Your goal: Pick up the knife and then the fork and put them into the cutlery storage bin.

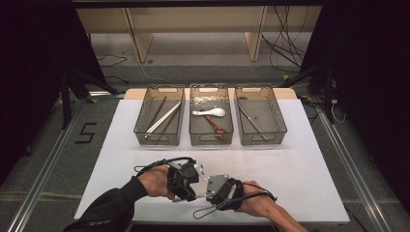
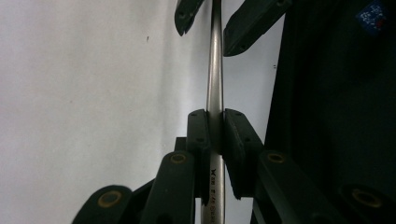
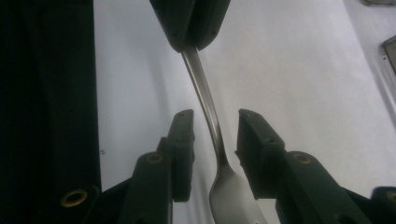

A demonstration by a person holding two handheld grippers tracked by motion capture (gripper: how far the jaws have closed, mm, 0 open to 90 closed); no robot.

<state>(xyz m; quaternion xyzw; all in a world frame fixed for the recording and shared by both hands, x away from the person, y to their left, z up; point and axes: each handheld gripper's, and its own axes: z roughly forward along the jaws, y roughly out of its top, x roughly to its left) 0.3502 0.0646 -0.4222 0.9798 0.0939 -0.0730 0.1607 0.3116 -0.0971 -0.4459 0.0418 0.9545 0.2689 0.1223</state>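
A: What was the fork like to handle?

B: Light, stiff, slick steel, held just above the white table. The left gripper was clamped tight on its handle. The right gripper straddled the neck near the tines, jaws partly open, not touching. The narrow neck looked the surest place to grip.
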